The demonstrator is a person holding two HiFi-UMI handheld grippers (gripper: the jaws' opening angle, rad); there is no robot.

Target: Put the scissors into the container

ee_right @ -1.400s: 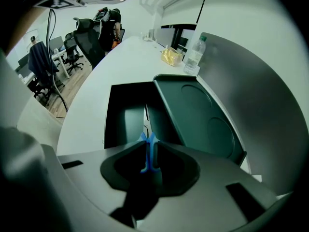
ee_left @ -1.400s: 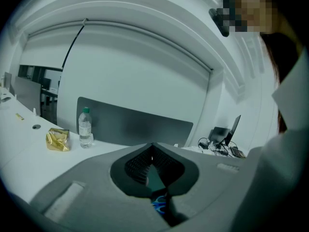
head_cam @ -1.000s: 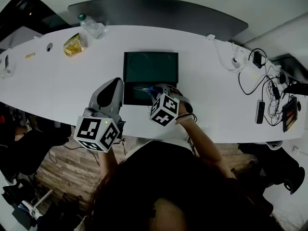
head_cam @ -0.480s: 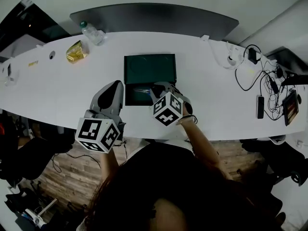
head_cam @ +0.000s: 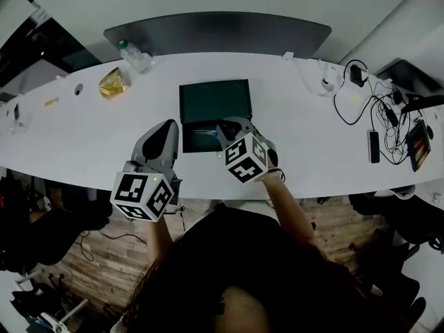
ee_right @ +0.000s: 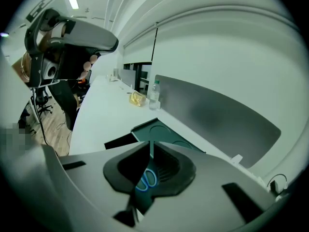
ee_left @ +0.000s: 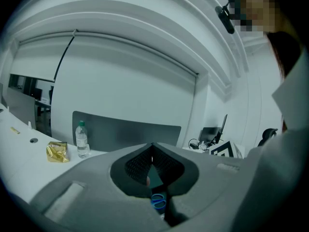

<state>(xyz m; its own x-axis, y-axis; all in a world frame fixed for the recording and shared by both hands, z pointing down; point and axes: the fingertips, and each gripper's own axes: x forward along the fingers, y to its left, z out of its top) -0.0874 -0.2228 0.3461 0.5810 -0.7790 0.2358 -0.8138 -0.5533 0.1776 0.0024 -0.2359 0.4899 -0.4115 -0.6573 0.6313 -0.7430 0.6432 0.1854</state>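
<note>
1. Scissors point(head_cam: 202, 132) lie inside the dark green container point(head_cam: 215, 101), in the part nearest the desk's near edge. Their blue handles show in both gripper views.
2. Midway along the white desk point(head_cam: 83, 134), between its near and far edges, sits the container.
3. Over the container's near right corner hangs the right gripper point(head_cam: 223, 126), tilted downward. Its jaws have just been closing and stand a thin slit apart, pinching nothing. The scissors lie loose below them and are seen through the gap.
4. Just beside the container's left wall, the left gripper point(head_cam: 169, 125) is above the desk, its jaws together at the tips and empty.
5. Near the far edge, toward the desk's left end, stand a water bottle point(head_cam: 135, 55) and a gold packet point(head_cam: 113, 83). Cables point(head_cam: 378, 109) and a phone point(head_cam: 373, 146) lie at the right end.
</note>
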